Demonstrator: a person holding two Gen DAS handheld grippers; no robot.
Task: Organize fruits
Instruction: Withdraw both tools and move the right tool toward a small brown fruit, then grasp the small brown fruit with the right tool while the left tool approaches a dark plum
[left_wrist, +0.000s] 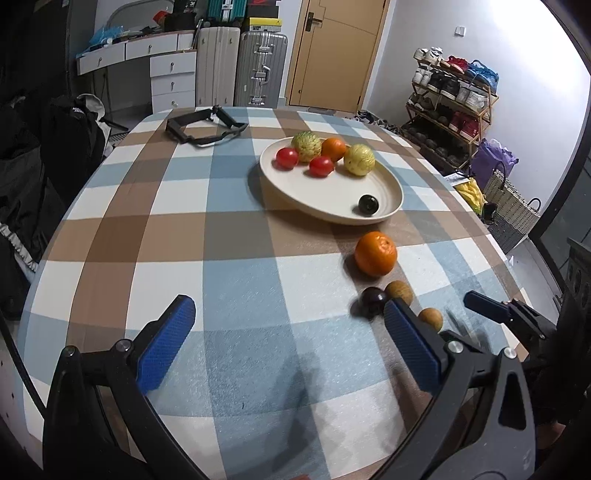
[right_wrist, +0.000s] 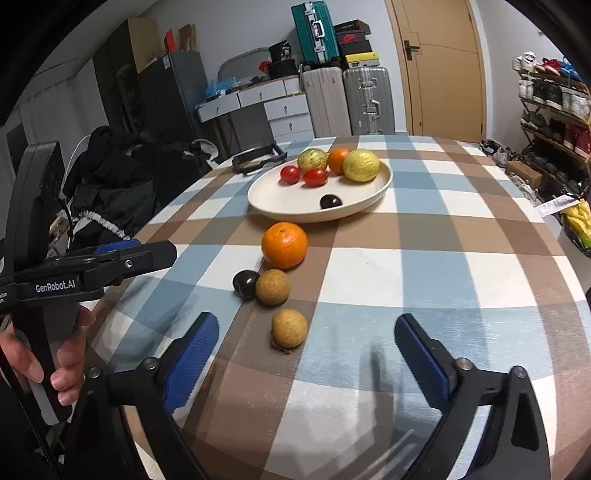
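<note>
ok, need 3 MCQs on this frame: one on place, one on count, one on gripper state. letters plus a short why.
1. Where does the large orange lie?
A. on the plate
B. on the tablecloth, just in front of the plate
C. between the right gripper's fingers

2. How many fruits are on the plate?
A. four
B. six
C. eight

3. What state is the right gripper in?
A. open, nothing between its pads
B. shut on a brown fruit
C. shut on the orange

Answers:
1 B: it sits on the checked tablecloth, near the plate's front rim.
2 B: two red, two yellow-green, one small orange, one dark fruit.
3 A: both blue pads stand wide apart, and the nearest brown fruit lies ahead of them, untouched.
</note>
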